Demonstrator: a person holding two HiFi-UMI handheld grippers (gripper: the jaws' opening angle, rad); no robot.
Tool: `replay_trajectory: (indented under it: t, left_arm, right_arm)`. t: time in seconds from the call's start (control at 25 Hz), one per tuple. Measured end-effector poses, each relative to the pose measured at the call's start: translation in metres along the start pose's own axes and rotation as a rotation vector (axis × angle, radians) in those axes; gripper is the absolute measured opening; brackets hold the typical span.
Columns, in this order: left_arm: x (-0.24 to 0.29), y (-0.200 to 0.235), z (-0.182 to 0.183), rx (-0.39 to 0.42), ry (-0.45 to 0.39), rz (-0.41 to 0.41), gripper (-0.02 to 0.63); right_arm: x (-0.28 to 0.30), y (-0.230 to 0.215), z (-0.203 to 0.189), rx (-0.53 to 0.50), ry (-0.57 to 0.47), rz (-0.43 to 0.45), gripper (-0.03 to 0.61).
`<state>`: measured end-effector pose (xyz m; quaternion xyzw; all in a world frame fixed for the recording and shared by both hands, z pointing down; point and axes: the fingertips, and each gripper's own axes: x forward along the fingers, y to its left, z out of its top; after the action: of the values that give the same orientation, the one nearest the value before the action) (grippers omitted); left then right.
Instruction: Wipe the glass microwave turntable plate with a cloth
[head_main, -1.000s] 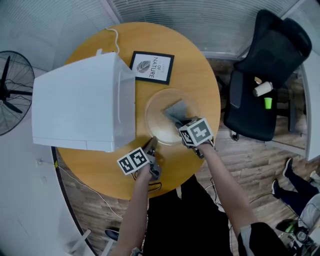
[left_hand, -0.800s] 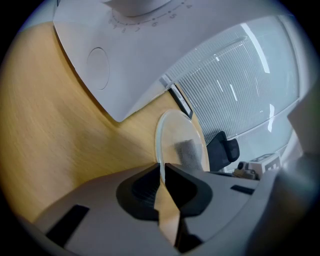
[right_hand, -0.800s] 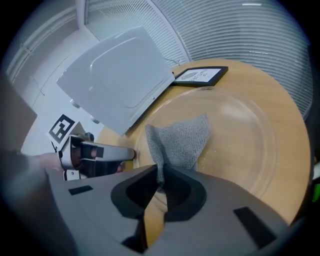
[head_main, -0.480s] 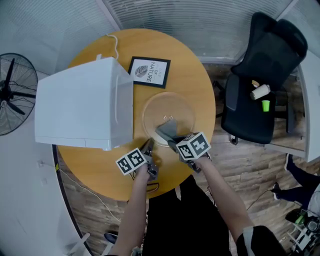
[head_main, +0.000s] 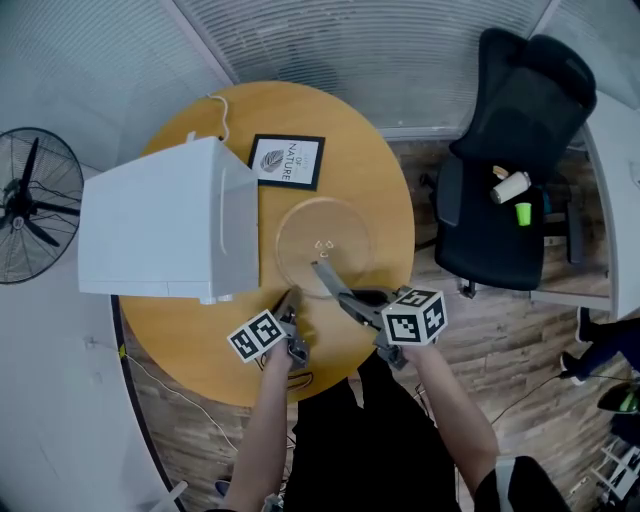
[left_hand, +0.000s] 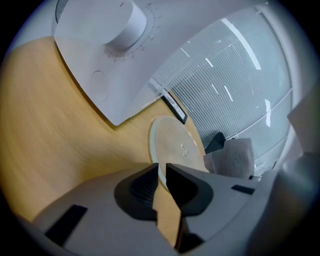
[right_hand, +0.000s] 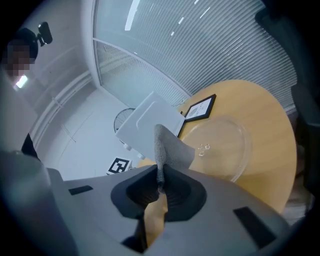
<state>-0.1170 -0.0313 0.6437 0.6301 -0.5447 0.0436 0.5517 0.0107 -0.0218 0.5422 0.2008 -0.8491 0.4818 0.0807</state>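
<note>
R gripper is clamped on the grey cloth, tip near the glass plate's front edge. L gripper pinches the plate's rim, plate flat on the round table.

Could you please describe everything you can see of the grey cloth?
The grey cloth is a small, soft, finely textured piece, folded into a rumpled flap. The right gripper has its jaws shut on one edge, and the rest stands free beyond them. In the head view it points toward the near rim of the glass turntable plate. It looks raised above the glass, though contact cannot be ruled out.
</note>
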Motion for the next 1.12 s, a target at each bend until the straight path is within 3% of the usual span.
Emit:
replay_trajectory:
  t: [0.12, 0.44, 0.72, 0.92, 1.12]
  left_arm:
    - [-0.018, -0.018, -0.002, 0.058, -0.009, -0.030, 0.040]
    - [-0.074, -0.084, 0.008, 0.329, -0.051, -0.155, 0.005]
    - [-0.135, -0.142, 0.031, 0.526, -0.123, -0.300, -0.003]
    - [-0.182, -0.177, 0.041, 0.635, -0.184, -0.393, -0.003]
    - [-0.225, -0.185, 0.040, 0.699, -0.218, -0.444, -0.003]
  right_arm:
    - [-0.019, 0.014, 0.004, -0.027, -0.077, -0.002, 0.034]
    - [-0.052, 0.044, 0.010, -0.110, -0.195, -0.104, 0.035]
    - [-0.072, 0.103, 0.016, -0.159, -0.291, -0.134, 0.035]
    - [-0.089, 0.149, 0.021, -0.219, -0.371, -0.185, 0.035]
    - [-0.111, 0.180, 0.020, -0.284, -0.464, -0.303, 0.035]
